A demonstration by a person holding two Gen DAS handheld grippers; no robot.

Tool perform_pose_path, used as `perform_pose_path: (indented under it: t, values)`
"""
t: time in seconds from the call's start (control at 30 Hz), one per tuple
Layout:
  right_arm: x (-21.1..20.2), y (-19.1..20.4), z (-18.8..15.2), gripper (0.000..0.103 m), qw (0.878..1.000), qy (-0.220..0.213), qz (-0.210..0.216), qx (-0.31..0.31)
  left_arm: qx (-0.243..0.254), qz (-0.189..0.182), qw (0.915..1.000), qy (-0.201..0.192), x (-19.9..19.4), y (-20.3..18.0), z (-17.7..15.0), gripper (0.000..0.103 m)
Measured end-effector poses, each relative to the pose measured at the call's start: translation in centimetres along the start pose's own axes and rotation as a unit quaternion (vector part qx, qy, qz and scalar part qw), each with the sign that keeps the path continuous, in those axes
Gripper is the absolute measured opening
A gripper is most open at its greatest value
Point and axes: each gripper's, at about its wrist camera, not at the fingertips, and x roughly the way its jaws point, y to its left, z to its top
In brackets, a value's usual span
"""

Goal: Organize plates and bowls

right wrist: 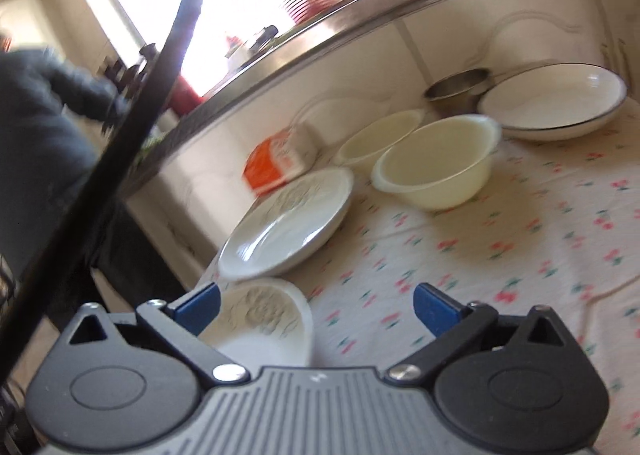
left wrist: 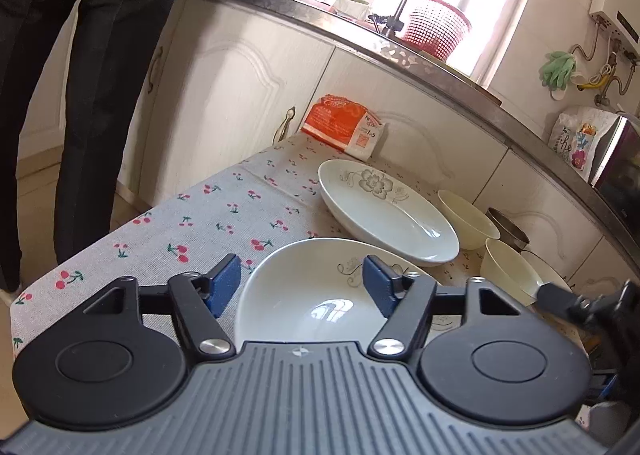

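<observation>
Left wrist view: the left tool (left wrist: 302,285) stands with its blue pads spread wide, nothing pressed between them; a white bowl (left wrist: 308,295) with a grey floral print sits on the tabletop (left wrist: 224,211) directly below and between the pads, not gripped. The tabletop carries a cherry-print cloth. Just beyond the bowl lies a white floral plate (left wrist: 384,211). To its right stand two cream bowls, the farther cream bowl (left wrist: 466,219) and the nearer cream bowl (left wrist: 508,267), with a metal pot (left wrist: 508,231) behind them against the cabinet front. An orange packet (left wrist: 344,125) leans at the far edge of the cloth. A person's dark trouser legs (left wrist: 80,95) stand at the left by the kitchen counter, where a red basket (left wrist: 436,27) sits beside the tap. Right wrist view, blurred: the right tool (right wrist: 316,307) is fully spread and holds nothing. The white bowl (right wrist: 264,323) lies just beside its left pad, touching cannot be confirmed. Beyond it sits the white floral plate (right wrist: 288,227), then the orange packet (right wrist: 276,161). Farther right, the nearer cream bowl (right wrist: 436,167) stands in front of the farther cream bowl (right wrist: 376,137), the metal pot (right wrist: 460,89) behind, and a dark-rimmed white plate (right wrist: 552,99) at the far right.
</observation>
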Motion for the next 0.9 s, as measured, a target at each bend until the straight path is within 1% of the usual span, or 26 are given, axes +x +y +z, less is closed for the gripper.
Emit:
perform_pose_path:
  t: [0.03, 0.1, 0.17, 0.3, 0.37, 0.5, 0.7, 0.8, 0.9]
  values:
    - [-0.3, -0.7, 0.5, 0.102, 1.0, -0.009, -0.003, 0.013, 0.006, 0.001, 1.0, -0.002, 0.0, -0.3, 0.0, 0.089]
    - [-1.1, -2.2, 1.5, 0.102, 0.999, -0.03, -0.008, 0.035, 0.022, 0.006, 0.9997, -0.005, -0.1, -1.1, 0.0, 0.098]
    - [-1.8, -3.6, 2.4, 0.102, 0.997, -0.048, -0.019, 0.05, 0.036, 0.011, 0.9993, -0.007, -0.3, -1.8, 0.0, 0.099]
    - [-3.1, -6.2, 3.7, 0.102, 0.993, -0.09, -0.046, 0.059, 0.055, -0.002, 0.9985, -0.003, -0.3, -3.4, 0.2, 0.103]
    - [-3.4, -7.5, 4.3, 0.102, 0.991, -0.1, -0.055, 0.066, 0.065, -0.002, 0.9979, 0.001, -0.3, -4.2, 0.3, 0.103]
    - [-3.8, -10.0, 5.1, 0.102, 0.988, -0.108, -0.054, 0.096, 0.092, -0.01, 0.9957, -0.006, -0.5, -5.8, 0.6, 0.103]
    - [-4.4, -12.2, 6.6, 0.102, 0.984, -0.124, -0.053, 0.118, 0.126, -0.03, 0.9916, 0.002, 0.3, -8.2, 1.0, 0.103]
    - [-4.9, -13.2, 7.9, 0.102, 0.981, -0.137, -0.051, 0.128, 0.153, -0.049, 0.9869, 0.008, 1.0, -10.3, 1.4, 0.103]
    - [-5.3, -14.2, 9.6, 0.102, 0.977, -0.146, -0.055, 0.148, 0.173, -0.079, 0.9817, 0.014, 2.0, -12.9, 2.4, 0.103]
